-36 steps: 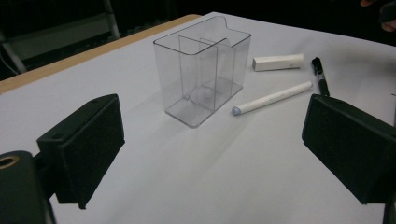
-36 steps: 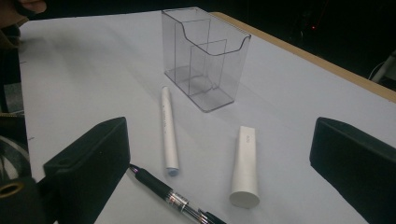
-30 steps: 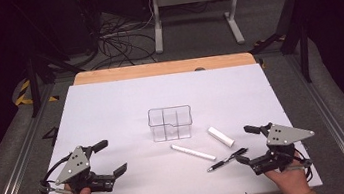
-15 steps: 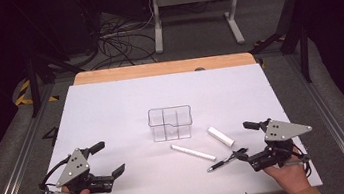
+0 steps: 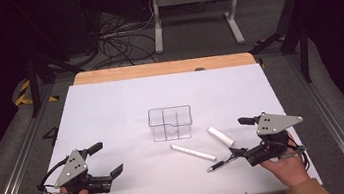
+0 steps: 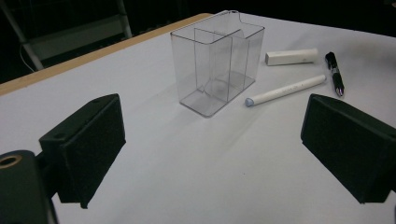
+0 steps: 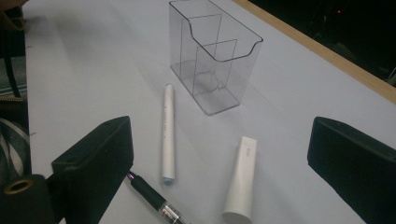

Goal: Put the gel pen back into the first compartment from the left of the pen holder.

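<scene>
Two hand-held grippers rest wide open at the near edge of the white tabletop (image 5: 111,110), with a black pen by the right one.

The right hand-held gripper (image 5: 237,138) sits at about 4 o'clock on the tabletop, jaws spread wide and holding nothing; the black pen (image 5: 221,162) lies flat just beside its near jaw, tip pointing to 8 o'clock. A white marker (image 5: 193,152) and a short white tube (image 5: 220,136) lie near it, toward the clear divided organizer (image 5: 170,123) at the centre. The left hand-held gripper (image 5: 109,159), at about 8 o'clock, is also wide open and empty, well apart from the pen.
</scene>
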The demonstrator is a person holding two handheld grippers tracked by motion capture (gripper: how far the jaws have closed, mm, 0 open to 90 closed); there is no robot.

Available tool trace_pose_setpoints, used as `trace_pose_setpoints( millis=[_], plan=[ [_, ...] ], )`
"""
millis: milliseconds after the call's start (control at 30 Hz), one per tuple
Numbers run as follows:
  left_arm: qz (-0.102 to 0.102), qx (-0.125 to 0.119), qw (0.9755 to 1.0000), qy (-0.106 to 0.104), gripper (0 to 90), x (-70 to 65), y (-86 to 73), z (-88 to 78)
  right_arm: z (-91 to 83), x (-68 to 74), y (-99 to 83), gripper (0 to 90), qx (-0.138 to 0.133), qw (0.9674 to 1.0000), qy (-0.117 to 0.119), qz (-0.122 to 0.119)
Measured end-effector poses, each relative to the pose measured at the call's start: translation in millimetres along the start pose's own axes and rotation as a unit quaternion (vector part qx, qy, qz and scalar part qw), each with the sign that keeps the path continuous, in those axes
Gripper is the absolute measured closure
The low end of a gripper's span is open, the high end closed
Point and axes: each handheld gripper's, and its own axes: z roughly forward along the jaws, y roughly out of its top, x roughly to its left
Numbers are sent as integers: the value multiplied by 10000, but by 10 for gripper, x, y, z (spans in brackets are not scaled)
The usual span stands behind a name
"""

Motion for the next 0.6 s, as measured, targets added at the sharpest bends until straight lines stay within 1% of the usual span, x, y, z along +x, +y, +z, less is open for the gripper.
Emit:
trace_pose_setpoints(
  millis=[33, 167, 300, 333, 533, 600],
  plan=[
    [11, 4, 10000, 7, 70, 1, 0, -4, 14, -5, 27, 74, -10, 10000, 17, -45],
    [-8, 0, 10000, 10, 70, -1, -4, -10, 32, -7, 74, 74, -21, 10000, 53, -62],
    [10, 7, 10000, 17, 70, 1, -5, -13, 55, -12, 94, 84, 41, 9999, 118, -119],
    [17, 15, 10000, 16, 70, -1, -6, -15, 69, -15, 103, 92, 78, 9997, 197, -128],
    [19, 22, 10000, 20, 70, -1, -7, -16, 83, -29, 127, 106, 109, 9994, 320, -109],
    [11, 34, 10000, 8, 70, -6, -7, -15, 90, -38, 136, 108, 170, 9991, 380, -125]
  ],
)
